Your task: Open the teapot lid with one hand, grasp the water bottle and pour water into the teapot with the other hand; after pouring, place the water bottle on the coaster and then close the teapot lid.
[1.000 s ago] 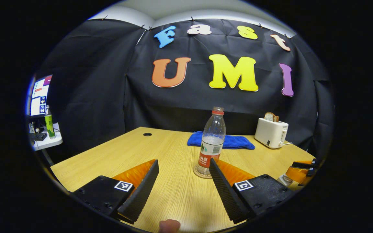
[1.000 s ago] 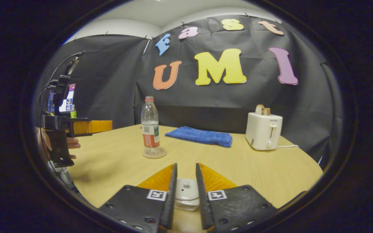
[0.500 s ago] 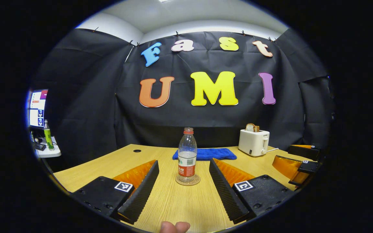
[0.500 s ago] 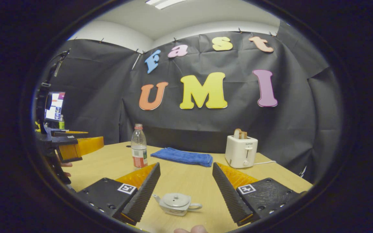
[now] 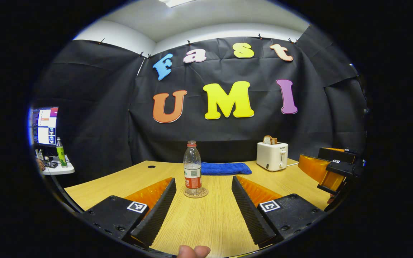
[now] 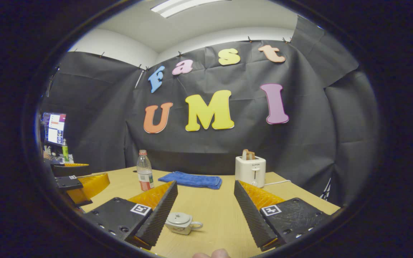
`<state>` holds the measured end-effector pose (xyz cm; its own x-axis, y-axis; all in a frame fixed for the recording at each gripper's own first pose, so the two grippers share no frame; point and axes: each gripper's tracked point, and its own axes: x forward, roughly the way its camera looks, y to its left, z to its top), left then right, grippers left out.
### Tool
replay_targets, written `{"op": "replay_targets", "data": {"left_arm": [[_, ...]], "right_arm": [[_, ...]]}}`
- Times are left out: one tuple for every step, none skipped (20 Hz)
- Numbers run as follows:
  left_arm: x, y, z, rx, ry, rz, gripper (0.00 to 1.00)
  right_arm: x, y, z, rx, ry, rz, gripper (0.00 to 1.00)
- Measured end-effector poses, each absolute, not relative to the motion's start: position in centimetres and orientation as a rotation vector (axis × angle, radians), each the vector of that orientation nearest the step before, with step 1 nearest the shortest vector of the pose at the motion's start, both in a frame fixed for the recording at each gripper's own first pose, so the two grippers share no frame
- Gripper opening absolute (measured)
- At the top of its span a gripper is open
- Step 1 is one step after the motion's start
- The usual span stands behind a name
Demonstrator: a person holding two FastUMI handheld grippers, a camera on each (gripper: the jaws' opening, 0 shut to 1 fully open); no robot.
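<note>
A clear water bottle (image 5: 192, 165) with a red cap and red label stands upright on a round coaster (image 5: 195, 193) on the wooden table (image 5: 206, 218). My left gripper (image 5: 203, 208) is open, drawn back from the bottle, with nothing between its fingers. In the right gripper view the small white teapot (image 6: 180, 222) sits on the table with its lid on, between and just ahead of the fingers of my right gripper (image 6: 204, 209), which is open and apart from it. The water bottle (image 6: 144, 171) stands farther off to the left there.
A blue towel (image 5: 225, 167) lies at the back of the table, a white toaster (image 5: 272, 155) with bread to its right. The right gripper (image 5: 330, 168) shows at the far right of the left gripper view. A monitor and a green bottle (image 5: 60, 152) stand on a side desk at left.
My right gripper has opened and pulled back and up from the teapot, whose lid is on. My left gripper has drawn farther back from the bottle, which stays on the coaster.
</note>
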<state>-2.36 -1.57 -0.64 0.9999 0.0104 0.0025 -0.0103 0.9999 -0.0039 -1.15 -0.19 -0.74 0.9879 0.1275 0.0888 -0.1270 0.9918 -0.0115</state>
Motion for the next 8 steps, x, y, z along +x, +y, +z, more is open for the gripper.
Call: {"op": "replay_targets", "data": {"left_arm": [[-2.0, -1.9, -0.7, -0.005, 0.002, 0.003, 0.98], [-1.4, -2.1, -0.8, -0.001, 0.004, -0.003, 0.98], [-0.7, -2.1, -0.8, 0.002, 0.007, -0.009, 0.98], [0.1, -2.1, -1.0, 0.006, 0.011, -0.016, 0.98], [0.9, -2.0, -1.1, 0.008, 0.013, -0.016, 0.98], [1.7, -1.7, -1.1, 0.008, 0.017, -0.010, 0.98], [2.3, -1.5, -1.2, 0.004, 0.024, -0.004, 0.98], [2.9, -1.2, -1.4, 0.003, 0.038, 0.002, 0.98]], "right_arm": [[-0.9, -0.5, -0.9, 0.000, -0.086, 0.124, 0.95], [-0.4, -0.8, -0.9, 0.004, -0.085, 0.119, 0.95], [0.1, -1.0, -1.0, 0.009, -0.084, 0.115, 0.95], [0.8, -1.1, -1.0, 0.023, -0.087, 0.116, 0.95], [1.5, -1.1, -0.8, 0.037, -0.092, 0.115, 0.95], [2.3, -1.2, -0.8, 0.050, -0.089, 0.114, 0.96], [2.9, -1.0, -0.6, 0.060, -0.084, 0.116, 0.94], [3.3, -0.7, -0.5, 0.067, -0.079, 0.122, 0.96]]}}
